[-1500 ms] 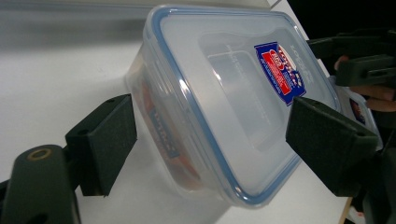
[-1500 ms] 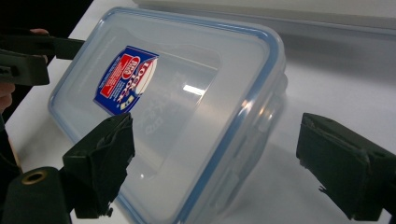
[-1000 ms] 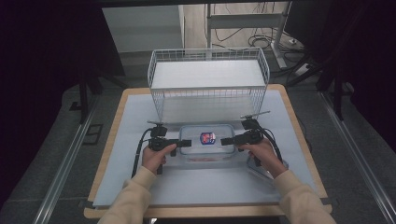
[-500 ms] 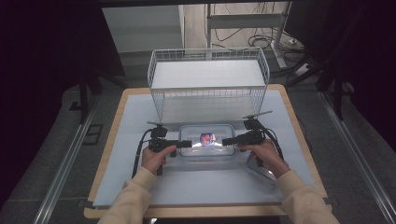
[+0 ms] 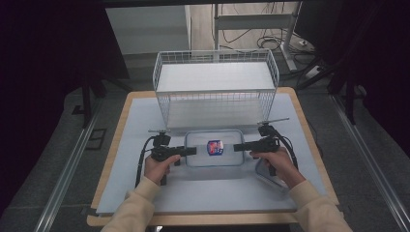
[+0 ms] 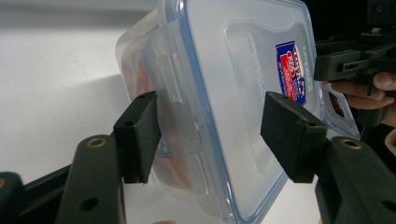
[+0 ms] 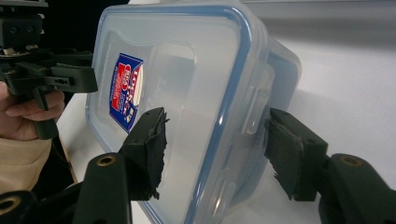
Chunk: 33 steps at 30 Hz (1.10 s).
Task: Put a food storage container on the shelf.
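A clear plastic container (image 5: pixel 214 159) with a blue-rimmed lid and a red-and-blue label (image 5: pixel 214 147) lies on the mat in front of the wire basket. My left gripper (image 5: pixel 192 151) is at its left end and my right gripper (image 5: pixel 238 147) at its right end. In the left gripper view the jaws of the left gripper (image 6: pixel 210 121) stand apart, straddling the container (image 6: pixel 243 70) at its end latch. In the right gripper view the right gripper (image 7: pixel 215 140) is likewise open around the container (image 7: pixel 187 70), one pad over the lid, one beside the wall.
A white wire basket (image 5: pixel 215 92) stands just behind the container. A second clear plastic piece (image 5: pixel 267 178) lies under the right hand. The grey mat (image 5: pixel 140 121) covers the wooden table, with bare room at the front and left.
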{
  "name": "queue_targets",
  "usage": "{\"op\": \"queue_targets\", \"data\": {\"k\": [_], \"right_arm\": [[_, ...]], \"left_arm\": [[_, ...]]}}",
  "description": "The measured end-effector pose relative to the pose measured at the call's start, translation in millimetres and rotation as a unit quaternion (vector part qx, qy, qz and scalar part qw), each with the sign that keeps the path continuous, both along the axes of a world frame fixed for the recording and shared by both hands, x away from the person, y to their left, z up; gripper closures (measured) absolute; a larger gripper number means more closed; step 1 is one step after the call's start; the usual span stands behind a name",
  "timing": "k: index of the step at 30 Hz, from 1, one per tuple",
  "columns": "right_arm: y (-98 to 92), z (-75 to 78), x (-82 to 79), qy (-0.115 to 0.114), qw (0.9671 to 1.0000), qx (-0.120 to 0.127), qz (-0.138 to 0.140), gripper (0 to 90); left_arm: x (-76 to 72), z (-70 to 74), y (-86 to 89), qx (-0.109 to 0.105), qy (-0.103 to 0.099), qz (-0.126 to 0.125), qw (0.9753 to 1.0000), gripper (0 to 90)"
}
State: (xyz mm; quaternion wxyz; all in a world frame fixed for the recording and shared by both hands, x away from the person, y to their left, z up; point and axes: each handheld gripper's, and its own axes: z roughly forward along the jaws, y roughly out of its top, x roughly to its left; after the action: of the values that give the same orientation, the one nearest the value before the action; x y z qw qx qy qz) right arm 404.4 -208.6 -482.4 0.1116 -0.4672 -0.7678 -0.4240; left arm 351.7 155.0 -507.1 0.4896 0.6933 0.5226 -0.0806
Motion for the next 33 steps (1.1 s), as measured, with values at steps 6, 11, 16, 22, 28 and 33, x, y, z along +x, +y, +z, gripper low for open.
{"op": "queue_targets", "data": {"k": [6,11,16,22,28,33], "right_arm": [[-3.0,0.0,-1.7,-0.002,1.0000,0.008,0.003,42.9],[-4.8,0.1,-3.4,-0.004,0.9999,0.013,0.003,44.5],[-6.6,0.7,-5.8,-0.006,0.9997,0.022,0.001,46.5],[-5.5,2.9,-9.1,-0.017,0.9996,0.024,-0.004,47.3],[-5.7,6.5,-11.6,-0.032,0.9991,0.027,-0.002,47.4],[-7.5,11.4,-12.3,-0.042,0.9986,0.032,-0.001,47.3]], "left_arm": [[-3.3,0.6,0.7,0.001,-0.008,-0.002,1.0000,41.3],[-5.9,1.2,1.0,0.003,-0.016,-0.002,0.9999,42.0],[-9.8,3.1,1.8,0.005,-0.024,-0.001,0.9997,43.8],[-13.2,5.9,1.3,0.012,-0.040,0.005,0.9991,45.0],[-15.3,8.9,1.7,0.010,-0.052,0.008,0.9986,45.9],[-16.8,16.9,0.2,0.008,-0.064,0.009,0.9978,46.4]]}}
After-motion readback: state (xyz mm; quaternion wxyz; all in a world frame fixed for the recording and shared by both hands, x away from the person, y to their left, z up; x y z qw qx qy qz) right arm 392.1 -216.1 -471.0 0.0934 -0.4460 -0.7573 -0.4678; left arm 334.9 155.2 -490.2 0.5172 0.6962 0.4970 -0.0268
